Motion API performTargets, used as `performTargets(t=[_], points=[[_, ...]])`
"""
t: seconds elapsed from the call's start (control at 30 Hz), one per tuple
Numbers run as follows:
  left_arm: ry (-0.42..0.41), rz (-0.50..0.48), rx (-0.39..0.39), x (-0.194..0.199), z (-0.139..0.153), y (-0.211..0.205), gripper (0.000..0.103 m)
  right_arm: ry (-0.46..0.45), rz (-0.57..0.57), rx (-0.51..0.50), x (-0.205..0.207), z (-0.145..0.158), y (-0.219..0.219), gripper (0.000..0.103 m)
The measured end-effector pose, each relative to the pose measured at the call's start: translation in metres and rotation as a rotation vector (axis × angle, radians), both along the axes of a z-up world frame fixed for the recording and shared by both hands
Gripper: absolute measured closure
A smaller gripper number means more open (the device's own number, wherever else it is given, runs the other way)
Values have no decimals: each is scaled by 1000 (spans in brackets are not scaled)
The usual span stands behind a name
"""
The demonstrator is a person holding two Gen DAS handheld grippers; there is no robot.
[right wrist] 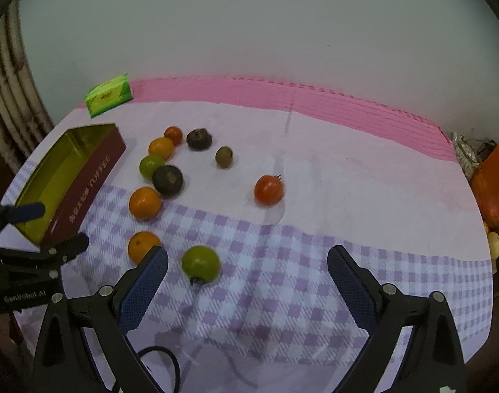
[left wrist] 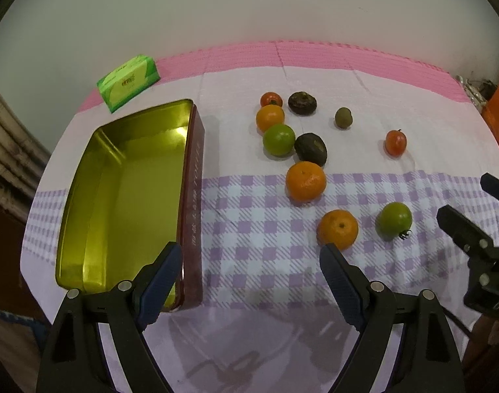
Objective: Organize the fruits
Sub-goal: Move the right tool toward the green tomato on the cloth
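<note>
Grippers: I am holding left gripper (left wrist: 251,263) and right gripper (right wrist: 247,267) wide open, empty.
Fruits: lying beside the tin (left wrist: 125,193).

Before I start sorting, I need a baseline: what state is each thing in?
Tin: open, no lid on it, nothing inside.
Nearest orange: loose on the cloth, outside the tin.
Green tomato: loose on the cloth, stem still on.
Red tomato: loose, apart from the others.
Tissue pack: closed.
Left gripper: fingers open, holding nothing.
Right gripper: fingers open, holding nothing.
</note>
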State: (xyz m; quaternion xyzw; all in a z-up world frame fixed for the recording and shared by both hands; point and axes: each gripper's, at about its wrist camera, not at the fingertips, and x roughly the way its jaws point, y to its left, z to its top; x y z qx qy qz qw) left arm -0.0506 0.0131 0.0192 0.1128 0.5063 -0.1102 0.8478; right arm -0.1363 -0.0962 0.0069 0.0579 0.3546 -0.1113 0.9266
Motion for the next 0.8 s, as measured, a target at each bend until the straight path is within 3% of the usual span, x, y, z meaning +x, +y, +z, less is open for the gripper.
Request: performTargets(t=[0.8], points=[[47,29,10,-2,-13,-5,17,54,31,37,6,-21,2,22]])
